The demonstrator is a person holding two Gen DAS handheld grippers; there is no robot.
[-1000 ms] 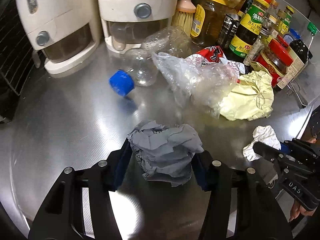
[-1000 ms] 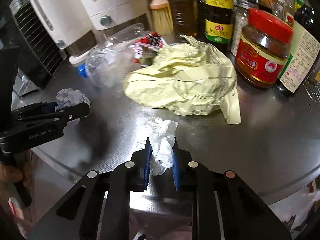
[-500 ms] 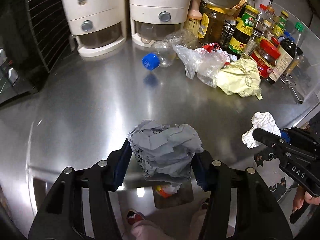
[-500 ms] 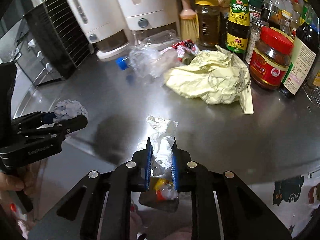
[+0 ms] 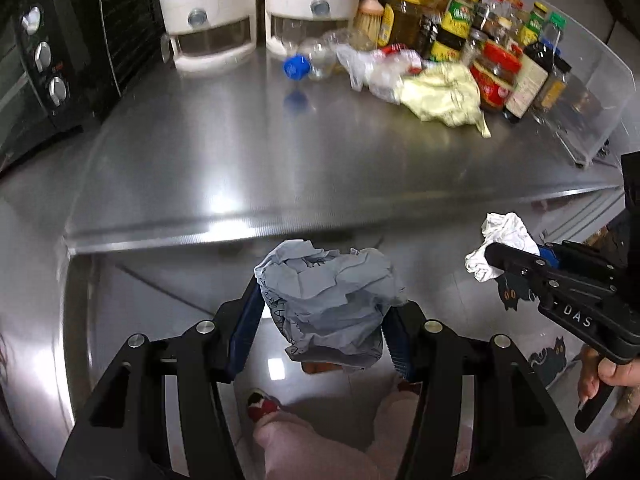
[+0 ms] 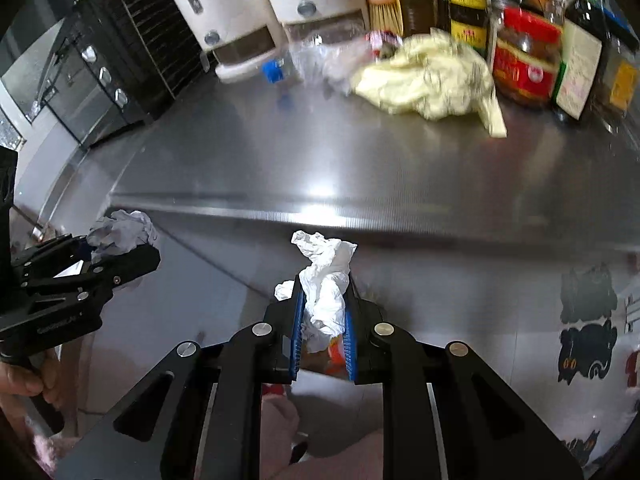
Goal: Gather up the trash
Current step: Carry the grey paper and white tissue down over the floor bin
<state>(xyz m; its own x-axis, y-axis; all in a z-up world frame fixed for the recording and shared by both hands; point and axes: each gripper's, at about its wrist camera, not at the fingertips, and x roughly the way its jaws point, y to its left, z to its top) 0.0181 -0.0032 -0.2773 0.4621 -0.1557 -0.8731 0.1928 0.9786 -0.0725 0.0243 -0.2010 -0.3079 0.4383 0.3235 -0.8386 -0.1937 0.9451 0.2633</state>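
My left gripper (image 5: 320, 300) is shut on a crumpled grey paper ball (image 5: 328, 292), held off the steel counter (image 5: 320, 160), in front of its near edge. My right gripper (image 6: 323, 300) is shut on a crumpled white tissue (image 6: 326, 284), also past the counter's edge. The tissue (image 5: 504, 244) and the right gripper (image 5: 520, 260) show at the right of the left wrist view; the grey ball (image 6: 120, 232) and the left gripper (image 6: 116, 260) show at the left of the right wrist view. On the counter lie a yellow paper wad (image 5: 444, 94), a clear plastic bag (image 5: 372, 68) and a blue-capped bottle (image 5: 308, 62).
Two white dispensers (image 5: 208, 8) and a row of sauce jars and bottles (image 5: 496, 64) stand at the counter's back. A black oven (image 5: 44, 64) is at the left. Below the grippers are the floor, a person's pink-clad legs (image 5: 320, 440) and a small container holding red and white scraps (image 6: 332, 354).
Both grippers pulled back from over the counter to beyond its near edge, each keeping its grip. The counter items now look farther away and the floor shows below.
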